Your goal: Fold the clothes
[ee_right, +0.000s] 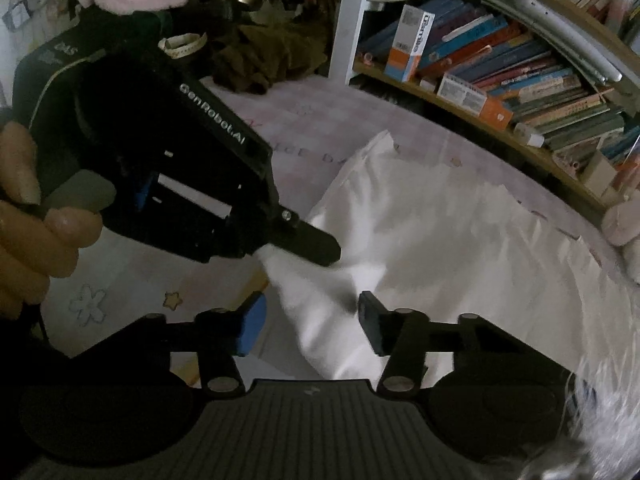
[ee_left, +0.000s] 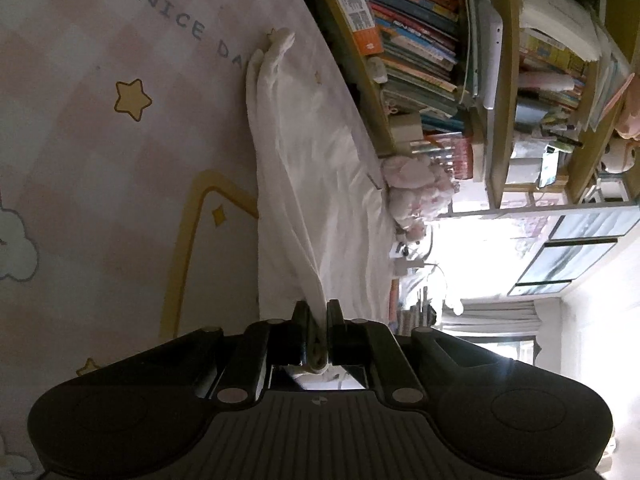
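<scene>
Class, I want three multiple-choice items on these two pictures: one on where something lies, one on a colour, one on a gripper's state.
1. Where does the garment lie?
A. on the patterned sheet
B. on a bookshelf
C. in a basket

2. What colour is the garment?
A. red
B. white
C. black

3. How is the right gripper?
A. shut on a book
B. shut on the garment
C. open

Key: 1 A, the garment spreads over the sheet beside the bookshelf. 2 B, its cloth is white. 3 C, the right gripper's fingers stand apart over the cloth, while the left gripper pinches it.
</scene>
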